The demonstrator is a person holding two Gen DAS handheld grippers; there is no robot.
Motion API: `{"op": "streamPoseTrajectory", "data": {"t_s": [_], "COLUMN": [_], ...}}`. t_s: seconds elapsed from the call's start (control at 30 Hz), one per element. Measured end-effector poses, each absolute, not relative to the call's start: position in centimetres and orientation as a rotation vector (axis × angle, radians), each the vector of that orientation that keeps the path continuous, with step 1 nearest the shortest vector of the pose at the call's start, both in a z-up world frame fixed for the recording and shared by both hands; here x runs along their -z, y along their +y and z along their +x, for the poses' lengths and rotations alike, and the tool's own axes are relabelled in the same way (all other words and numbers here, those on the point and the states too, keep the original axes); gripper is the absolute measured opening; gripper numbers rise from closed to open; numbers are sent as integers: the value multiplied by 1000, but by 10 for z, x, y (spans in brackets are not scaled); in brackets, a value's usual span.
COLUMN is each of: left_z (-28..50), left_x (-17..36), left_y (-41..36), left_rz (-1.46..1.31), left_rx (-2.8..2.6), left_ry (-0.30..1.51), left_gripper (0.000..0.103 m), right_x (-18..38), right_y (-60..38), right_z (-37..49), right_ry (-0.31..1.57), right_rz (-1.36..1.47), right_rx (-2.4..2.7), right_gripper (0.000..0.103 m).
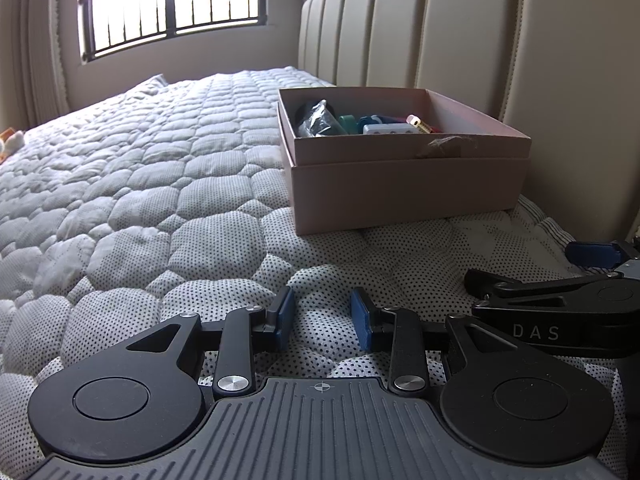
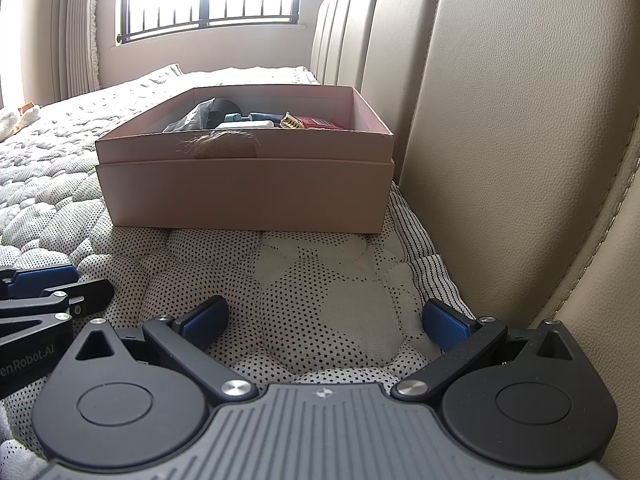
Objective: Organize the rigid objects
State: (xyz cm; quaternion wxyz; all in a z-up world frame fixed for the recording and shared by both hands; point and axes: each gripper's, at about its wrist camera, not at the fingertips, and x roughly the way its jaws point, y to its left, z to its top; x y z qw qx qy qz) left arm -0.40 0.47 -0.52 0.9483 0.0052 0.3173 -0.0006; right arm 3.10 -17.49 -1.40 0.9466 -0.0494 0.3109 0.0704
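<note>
Nearest: left tongs (image 1: 322,320), black with blue pads, jaws parted with only the quilt showing between them, gripping nothing. They point out over the bed and slightly downward.

Beside them, on the right: right tongs (image 2: 324,322), same make, jaws spread wider, also empty. The two sets sit close together, side by side; each shows at the edge of the other's view.

Beneath both: bed (image 1: 160,200), covered in a white quilted mattress pad printed with small dark dots, stitched in rounded patches. A strip of striped ticking shows at its right edge.

Middle distance, ahead of the tongs: pink cardboard box (image 1: 404,188), open at the top, seated in its own lid. It rests on the bed with its right side close to the headboard, well apart from both tongs. A scuffed, frayed patch (image 2: 218,145) marks the near wall at the rim.

Inside the box, the rigid objects, loosely heaped:
- crumpled clear plastic bag (image 1: 316,120) around something dark, at the left
- green item (image 1: 347,122), kind unclear
- blue item (image 1: 378,120)
- white block with a row of holes (image 1: 390,129)
- small cream and gold cylinder (image 1: 416,121)
- red item (image 2: 320,122) at the right

Right side, running near to far: beige padded headboard (image 2: 500,140) with vertical channels.

Far left, on the bed: small orange and white soft thing (image 1: 11,140), too small to identify.

Farthest: barred window (image 1: 172,4), bright with daylight, and pale curtains (image 2: 76,28) to its left.
</note>
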Motion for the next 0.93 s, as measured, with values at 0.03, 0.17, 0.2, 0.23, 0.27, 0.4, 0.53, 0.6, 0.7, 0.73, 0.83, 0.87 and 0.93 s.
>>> {"op": "streamPoseTrajectory", "data": {"t_s": [0.03,0.17,0.2,0.23,0.27,0.4,0.53,0.6,0.7,0.73,0.83,0.87,0.93], "left_z": [-4,-4,-4,-4,-4,-4,-4,-4,-4,-4,-5,-5,-5], "left_x": [5,5,5,5,5,5,5,5,4,4,4,4,4], "left_y": [5,5,5,4,4,4,3,4,7,8,11,12,12], "left_rz": [11,10,9,10,10,12,15,9,-11,-18,-41,-48,-52], "left_rx": [1,2,2,2,2,0,-1,2,9,12,19,21,21], "left_ry": [646,646,646,646,646,646,645,645,644,643,641,641,641], "left_gripper": [35,35,35,35,35,36,35,35,35,35,35,35,34], "right_x": [14,14,14,14,14,14,14,14,14,14,14,14,14], "right_y": [-175,-175,-175,-175,-175,-175,-175,-175,-175,-175,-175,-175,-175], "right_z": [31,31,31,31,31,31,31,31,31,31,31,31,31], "right_ry": [633,633,633,633,633,633,633,633,633,633,633,633,633], "right_rz": [-100,-101,-101,-101,-101,-101,-100,-100,-100,-100,-100,-100,-100], "right_rx": [-143,-143,-143,-143,-143,-143,-143,-143,-143,-143,-143,-143,-143], "right_gripper": [103,103,103,103,103,103,103,103,103,103,103,103,103]}}
